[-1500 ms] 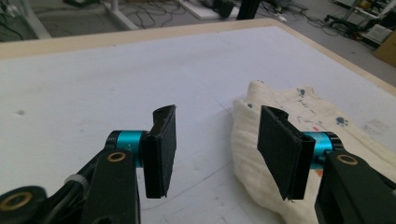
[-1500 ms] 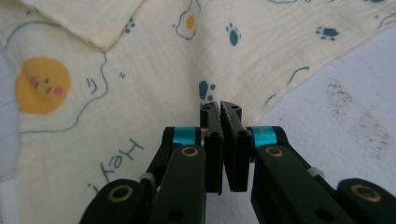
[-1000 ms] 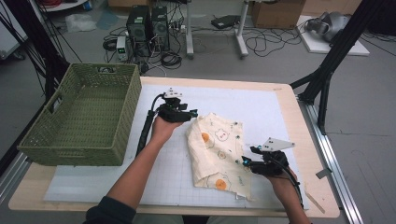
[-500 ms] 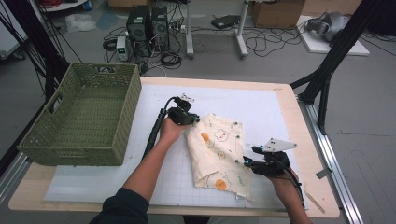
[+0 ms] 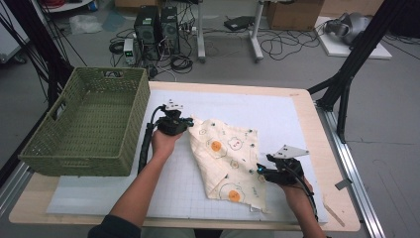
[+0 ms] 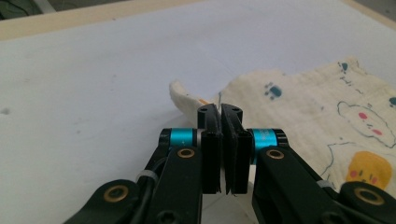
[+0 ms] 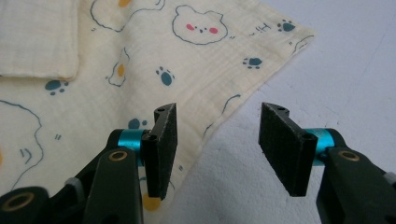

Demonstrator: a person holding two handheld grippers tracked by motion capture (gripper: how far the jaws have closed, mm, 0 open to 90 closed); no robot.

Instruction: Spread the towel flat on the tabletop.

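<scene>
At the left edge of the table stands the green basket (image 5: 86, 124), well apart from the work; we see the left gripper (image 5: 184, 124) just right of it, its jaws having just closed and now clenched on the upper-left corner of the printed cloth (image 5: 228, 161) — only a thin fold sits between the pads, so a quick pull could slip it free. The cloth lies rumpled mid-table on the white mat (image 5: 277, 114). Farther right, the right gripper (image 7: 217, 135) hovers released over the cloth's near edge, one jaw above fabric, one above bare mat — if it closes there, we judge it may miss the edge.
</scene>
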